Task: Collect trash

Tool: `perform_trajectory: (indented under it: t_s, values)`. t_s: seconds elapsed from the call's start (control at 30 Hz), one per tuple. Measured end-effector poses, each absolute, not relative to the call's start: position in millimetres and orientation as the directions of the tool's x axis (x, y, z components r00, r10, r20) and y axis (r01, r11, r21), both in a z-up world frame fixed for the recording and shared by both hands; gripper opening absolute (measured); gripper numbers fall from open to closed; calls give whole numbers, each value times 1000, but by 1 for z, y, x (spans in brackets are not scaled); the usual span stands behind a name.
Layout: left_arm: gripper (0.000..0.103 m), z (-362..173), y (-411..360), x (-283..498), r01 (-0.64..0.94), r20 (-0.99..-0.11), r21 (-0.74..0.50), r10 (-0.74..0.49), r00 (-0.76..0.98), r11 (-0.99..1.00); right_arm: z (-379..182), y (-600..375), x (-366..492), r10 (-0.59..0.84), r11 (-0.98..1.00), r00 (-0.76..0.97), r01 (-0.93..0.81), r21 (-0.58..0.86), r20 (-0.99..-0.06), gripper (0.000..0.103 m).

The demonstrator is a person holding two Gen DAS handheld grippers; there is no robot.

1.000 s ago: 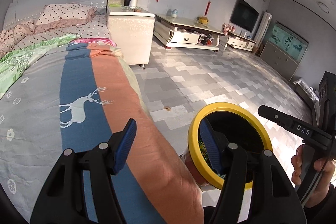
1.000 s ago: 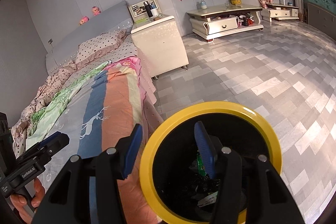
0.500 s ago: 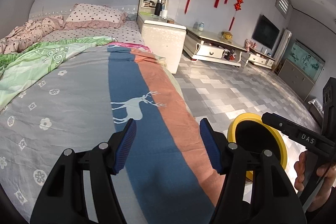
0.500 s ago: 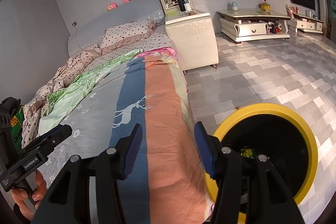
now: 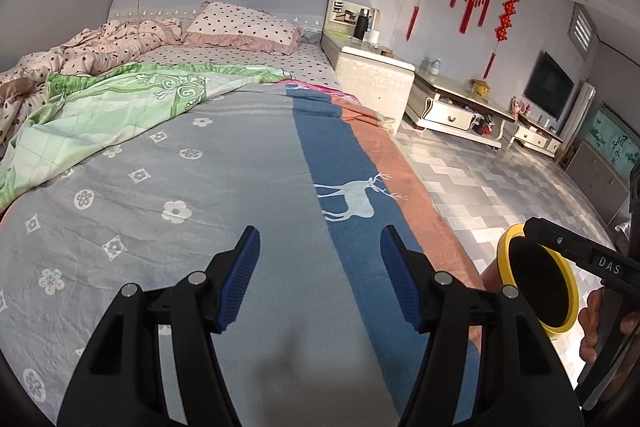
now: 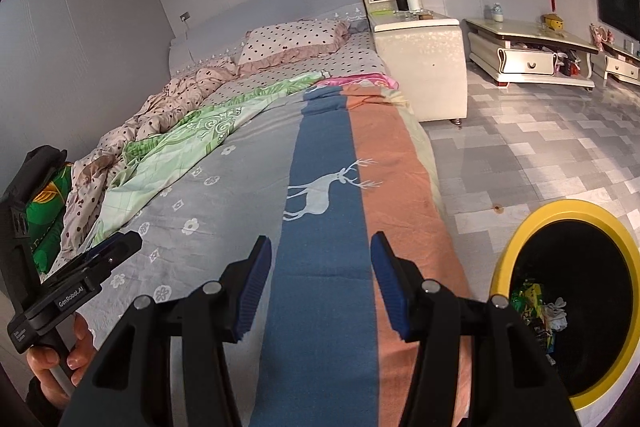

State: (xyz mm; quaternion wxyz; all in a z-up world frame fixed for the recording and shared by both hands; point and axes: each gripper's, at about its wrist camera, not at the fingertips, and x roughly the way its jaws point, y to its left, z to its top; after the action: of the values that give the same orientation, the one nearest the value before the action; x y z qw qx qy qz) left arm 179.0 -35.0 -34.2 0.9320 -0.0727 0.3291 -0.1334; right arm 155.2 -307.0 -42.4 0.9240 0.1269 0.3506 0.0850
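A yellow-rimmed black trash bin (image 6: 520, 251) stands on the floor beside the bed, with several wrappers (image 6: 538, 307) inside; it also shows at the right of the left wrist view (image 5: 505, 247). My left gripper (image 5: 320, 279) is open and empty over the grey, blue and orange bedspread (image 5: 240, 187). My right gripper (image 6: 320, 281) is open and empty over the same bedspread (image 6: 320, 155), left of the bin. I see no loose trash on the bed.
A green quilt (image 5: 100, 115) and dotted pillow (image 5: 244, 27) lie at the head of the bed. A white nightstand (image 6: 424, 55) stands beside it, with a low TV cabinet (image 6: 528, 51) beyond. Grey tiled floor (image 6: 540, 147) spreads to the right.
Both grippers have swung left from over the bin to over the bed. The bin now sits at the right edge of both views. Both stayed open.
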Motion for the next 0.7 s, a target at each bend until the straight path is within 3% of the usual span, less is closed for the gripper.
perform_trajectory:
  t_s: [0.7]
  values:
    - [59,-91,26,150,101,-646,-233,-231,728,967,-88,-247,152,297,951,663,-140,276,-687,49]
